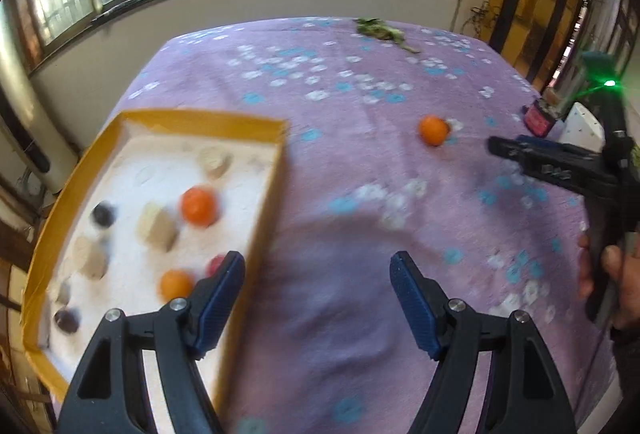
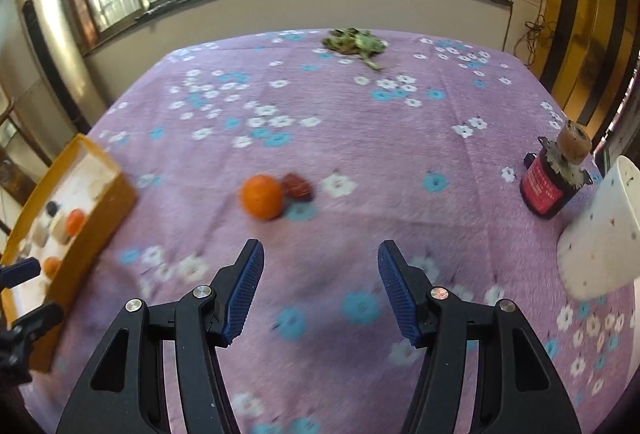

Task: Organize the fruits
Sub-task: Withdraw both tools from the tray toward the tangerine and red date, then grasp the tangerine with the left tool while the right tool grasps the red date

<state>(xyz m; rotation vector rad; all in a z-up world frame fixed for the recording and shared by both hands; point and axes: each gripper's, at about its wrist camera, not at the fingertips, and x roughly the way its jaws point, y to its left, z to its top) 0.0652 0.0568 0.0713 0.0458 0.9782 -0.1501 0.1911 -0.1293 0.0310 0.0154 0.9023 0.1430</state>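
Note:
An orange fruit (image 2: 262, 197) lies loose on the purple flowered cloth (image 2: 360, 154), touching a dark red fruit (image 2: 298, 187) on its right; the orange also shows in the left wrist view (image 1: 433, 130). A yellow-rimmed box (image 1: 264, 194) with a white inside holds two oranges (image 1: 199, 206), dark and red fruits and beige pieces; it also shows in the right wrist view (image 2: 104, 210). My left gripper (image 1: 318, 270) is open and empty above the cloth by the box's right wall. My right gripper (image 2: 320, 262) is open and empty, just short of the loose orange.
A red-labelled jar (image 2: 550, 180) and a white speckled cup (image 2: 596, 238) stand at the table's right edge. A bunch of green leaves (image 2: 354, 42) lies at the far edge. The right gripper's body (image 1: 560, 170) shows at the right of the left wrist view.

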